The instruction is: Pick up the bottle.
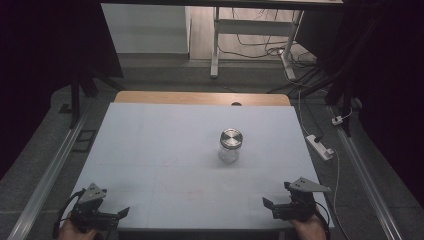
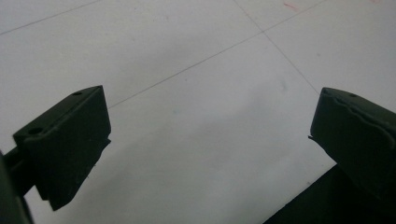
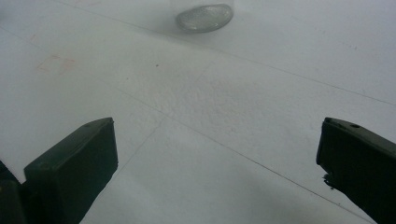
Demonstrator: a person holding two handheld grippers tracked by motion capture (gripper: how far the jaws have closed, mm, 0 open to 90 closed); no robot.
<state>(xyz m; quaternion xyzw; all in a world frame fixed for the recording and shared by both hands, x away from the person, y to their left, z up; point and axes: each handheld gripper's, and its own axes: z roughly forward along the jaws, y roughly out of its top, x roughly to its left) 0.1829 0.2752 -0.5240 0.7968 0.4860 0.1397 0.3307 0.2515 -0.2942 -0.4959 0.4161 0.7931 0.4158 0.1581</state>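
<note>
Right now a glass jar (image 1: pixel 230 145) with a metal lid stands upright a little toward two o'clock from the middle of the white table (image 1: pixel 150 150). Down at seven o'clock the left gripper (image 1: pixel 112 216) rests with jaws spread wide, holding nothing. At five o'clock the right gripper (image 1: pixel 270 206) is equally agape and empty, well apart from the jar.

glass jar (image 1: pixel 230 146) | clear, metal lid on | upright | mid-table, right of centre

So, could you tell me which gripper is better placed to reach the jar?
Probably the right gripper: the jar stands right of centre, nearer it than the left gripper. Both stand open.
</note>
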